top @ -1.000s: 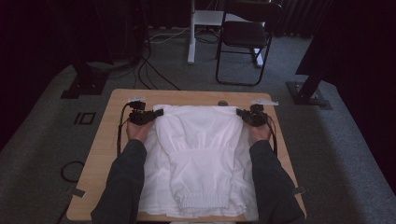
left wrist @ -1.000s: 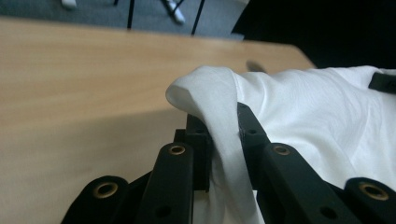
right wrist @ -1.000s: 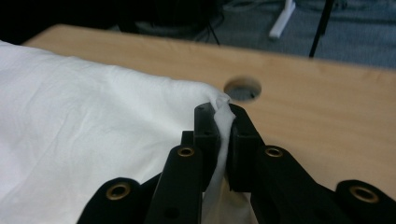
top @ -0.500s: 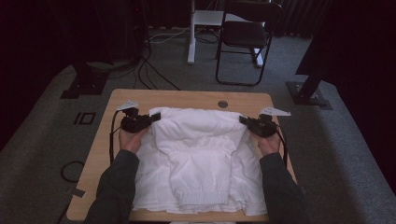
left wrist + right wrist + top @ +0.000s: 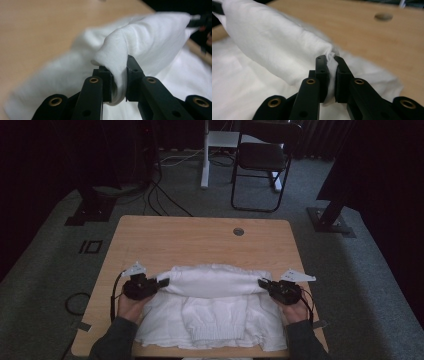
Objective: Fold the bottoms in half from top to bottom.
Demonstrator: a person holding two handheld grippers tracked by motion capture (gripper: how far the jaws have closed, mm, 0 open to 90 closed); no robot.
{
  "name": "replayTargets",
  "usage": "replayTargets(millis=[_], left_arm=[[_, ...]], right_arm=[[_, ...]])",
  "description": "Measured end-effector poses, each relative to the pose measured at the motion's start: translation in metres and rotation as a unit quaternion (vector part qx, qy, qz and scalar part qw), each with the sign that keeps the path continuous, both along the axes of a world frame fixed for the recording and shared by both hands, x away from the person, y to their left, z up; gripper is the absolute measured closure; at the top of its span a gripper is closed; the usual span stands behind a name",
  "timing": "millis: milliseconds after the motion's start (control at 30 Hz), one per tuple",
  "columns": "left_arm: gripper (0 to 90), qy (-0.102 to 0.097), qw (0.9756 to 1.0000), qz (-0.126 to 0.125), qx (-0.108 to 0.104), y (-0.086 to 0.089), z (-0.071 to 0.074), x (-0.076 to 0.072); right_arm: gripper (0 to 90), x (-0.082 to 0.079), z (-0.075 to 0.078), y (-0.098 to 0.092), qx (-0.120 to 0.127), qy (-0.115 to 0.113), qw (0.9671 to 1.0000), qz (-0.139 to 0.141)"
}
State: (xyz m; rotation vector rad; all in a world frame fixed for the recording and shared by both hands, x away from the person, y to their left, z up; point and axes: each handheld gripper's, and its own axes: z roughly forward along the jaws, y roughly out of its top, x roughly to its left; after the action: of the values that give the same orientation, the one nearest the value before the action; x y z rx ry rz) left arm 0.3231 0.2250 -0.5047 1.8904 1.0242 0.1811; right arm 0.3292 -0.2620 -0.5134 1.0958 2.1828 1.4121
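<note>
Garment: we have a white sweatshirt (image 5: 212,312) spread on the near half of the wooden table (image 5: 200,240), its ribbed hem (image 5: 214,334) towards the person and its near edge right at the table's near rim.
Left gripper: our left gripper (image 5: 161,283) pinches the garment's far left corner, jaws clamped narrow on a wad of cloth (image 5: 118,75) that bulges out above them.
Right gripper: our right gripper (image 5: 261,283) does the same at the far right corner, jaws nearly together with a thin fold of fabric (image 5: 332,75) squeezed between the pads.
Step in hand: we judge this to be a fold, the far edge lifted into a roll (image 5: 210,281) that spans from one gripper to the other and hangs over the garment's middle.
Next move: we reckon both hands must carry that edge on towards the hem at the same pace, keeping it taut (a slack middle would sag and crease), then lower it flat before letting go.
Edges: the garment's sides lie close to the table's left and right edges, so we have little room sideways.
Open room: beyond the garment the table's far half is bare apart from a round cable hole (image 5: 238,231), well away from the cloth.
</note>
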Motion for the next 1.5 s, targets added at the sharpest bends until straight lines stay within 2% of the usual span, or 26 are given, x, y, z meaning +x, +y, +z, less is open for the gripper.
replayTargets(millis=[67, 167, 233, 367, 467, 567, 600, 633, 733, 800, 933, 1033, 1100, 1167, 1233, 1333, 1500], left_arm=[[79.6, 0.017, 0.9995, -0.007, 0.027, -0.003, -0.013, -0.007], [79.7, 0.047, 0.9976, -0.006, 0.05, -0.009, -0.031, -0.009], [79.7, 0.056, 0.9964, -0.003, 0.063, -0.013, -0.04, -0.006], [79.8, 0.052, 0.9972, 0.01, 0.052, -0.012, -0.044, 0.003], [79.8, 0.057, 0.9972, 0.03, 0.037, -0.011, -0.045, 0.01], [79.8, 0.048, 0.9958, 0.047, 0.062, -0.017, -0.042, 0.02], [79.8, 0.042, 0.9946, 0.055, 0.077, -0.02, -0.04, 0.026], [79.7, 0.042, 0.9946, 0.055, 0.077, -0.02, -0.04, 0.026], [79.7, 0.029, 0.9932, 0.064, 0.093, -0.022, -0.039, 0.039], [79.6, 0.026, 0.9928, 0.075, 0.089, -0.02, -0.04, 0.049], [79.6, 0.022, 0.9907, 0.092, 0.098, -0.02, -0.039, 0.065], [79.6, 0.022, 0.9874, 0.102, 0.119, -0.024, -0.035, 0.076], [79.6, 0.019, 0.984, 0.108, 0.141, -0.03, -0.032, 0.086], [79.5, 0.016, 0.9821, 0.109, 0.153, -0.033, -0.031, 0.094], [79.4, 0.017, 0.9818, 0.114, 0.151, -0.034, -0.031, 0.105], [79.4, 0.016, 0.9816, 0.127, 0.142, -0.035, -0.033, 0.118], [79.4, 0.02, 0.9806, 0.14, 0.136, -0.036, -0.032, 0.128]], right_arm=[[83.5, -0.004, -0.009, 0.001, -0.006, 0.016, 0.9999, 0.003], [83.5, -0.008, -0.022, 0.002, -0.019, 0.038, 0.999, 0.011], [83.5, -0.009, -0.03, 0.005, -0.028, 0.052, 0.9981, 0.017], [83.4, -0.008, -0.043, 0.014, -0.052, 0.075, 0.9956, 0.023], [83.4, -0.004, -0.046, 0.019, -0.062, 0.077, 0.9947, 0.026], [83.3, 0.004, -0.045, 0.023, -0.065, 0.081, 0.9944, 0.02], [83.3, 0.007, -0.045, 0.025, -0.071, 0.079, 0.9942, 0.017], [83.3, 0.007, -0.045, 0.025, -0.071, 0.079, 0.9942, 0.017], [83.3, 0.02, -0.043, 0.032, -0.082, 0.076, 0.9937, 0.004], [83.3, 0.031, -0.043, 0.035, -0.08, 0.077, 0.9938, -0.002], [83.3, 0.053, -0.042, 0.041, -0.085, 0.079, 0.9932, -0.01], [83.3, 0.07, -0.04, 0.046, -0.091, 0.08, 0.9924, -0.02], [83.3, 0.082, -0.039, 0.049, -0.098, 0.081, 0.9915, -0.027], [83.3, 0.093, -0.037, 0.051, -0.106, 0.08, 0.9906, -0.033], [83.3, 0.106, -0.036, 0.051, -0.108, 0.082, 0.9898, -0.041], [83.3, 0.123, -0.036, 0.051, -0.098, 0.088, 0.9895, -0.058], [83.3, 0.134, -0.037, 0.053, -0.087, 0.091, 0.9892, -0.075]])
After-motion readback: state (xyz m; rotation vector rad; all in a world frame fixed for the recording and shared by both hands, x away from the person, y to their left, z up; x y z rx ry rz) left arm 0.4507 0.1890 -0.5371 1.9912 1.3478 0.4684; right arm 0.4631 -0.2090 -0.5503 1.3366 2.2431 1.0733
